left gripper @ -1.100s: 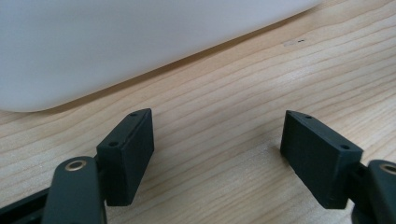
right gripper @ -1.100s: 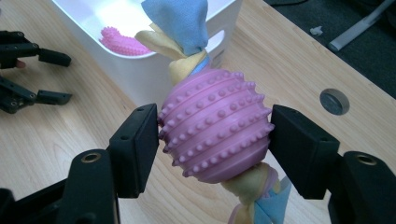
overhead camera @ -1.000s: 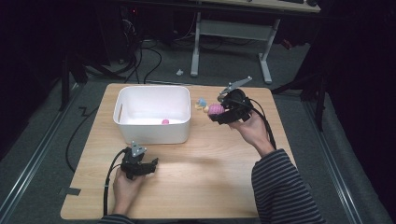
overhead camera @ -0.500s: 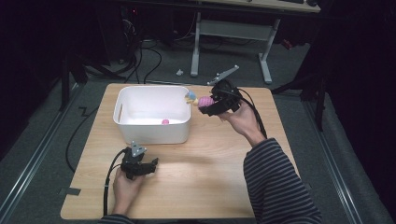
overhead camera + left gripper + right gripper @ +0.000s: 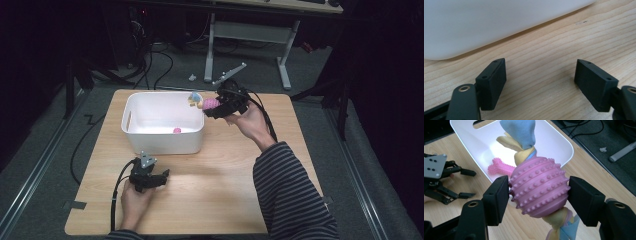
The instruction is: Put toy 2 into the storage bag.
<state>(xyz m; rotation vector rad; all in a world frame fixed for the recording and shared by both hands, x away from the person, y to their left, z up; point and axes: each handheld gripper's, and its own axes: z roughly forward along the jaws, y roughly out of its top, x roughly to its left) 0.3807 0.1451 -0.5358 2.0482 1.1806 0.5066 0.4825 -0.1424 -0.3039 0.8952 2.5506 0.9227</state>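
My right gripper is shut on a pink studded ball toy with yellow and blue cloth tails. In the high view that ball toy hangs at the right rim of the white bin, held there by the right gripper. A small pink bone toy lies on the bin floor, seen as a pink spot from above. My left gripper rests on the wooden table in front of the bin, jaws open and empty, facing the bin wall.
The bin has a handle slot in its left wall. A cable trails from the left gripper toward the table's near edge. Beyond the table's far edge stand desk legs and floor cables.
The right gripper has carried the ball toy leftward and slightly up, from over the table beside the bin to the bin's right rim. The left gripper has stayed put.
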